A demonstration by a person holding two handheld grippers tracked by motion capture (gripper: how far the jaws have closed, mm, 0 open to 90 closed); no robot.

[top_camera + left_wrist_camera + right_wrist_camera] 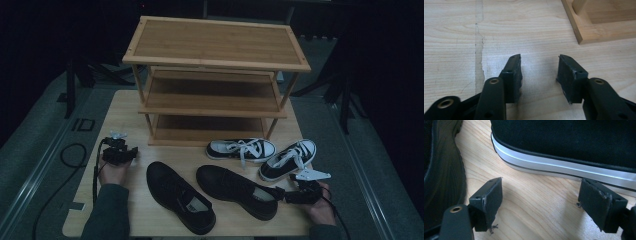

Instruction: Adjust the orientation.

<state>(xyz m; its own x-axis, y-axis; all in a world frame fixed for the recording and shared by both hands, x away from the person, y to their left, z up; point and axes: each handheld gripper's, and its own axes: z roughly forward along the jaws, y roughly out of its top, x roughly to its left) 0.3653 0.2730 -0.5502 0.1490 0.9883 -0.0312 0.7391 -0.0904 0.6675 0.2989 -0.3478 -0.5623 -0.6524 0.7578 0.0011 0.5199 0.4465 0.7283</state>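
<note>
Right gripper (539,195): released, at black shoe's (235,190) heel, poised to grasp.
Left gripper (539,72): released, idle at nine o'clock.

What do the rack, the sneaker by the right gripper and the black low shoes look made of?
Rack: light wood, likely bamboo, matte; fine straight grain and slatted panels in frames.
Sneaker: upper looks like black canvas, dull and fuzzy; the sole band looks like smooth white rubber with a dark stripe and slight sheen.
Black low shoes: dark, faintly glossy upper, perhaps leather or synthetic; too dim to tell.
</note>
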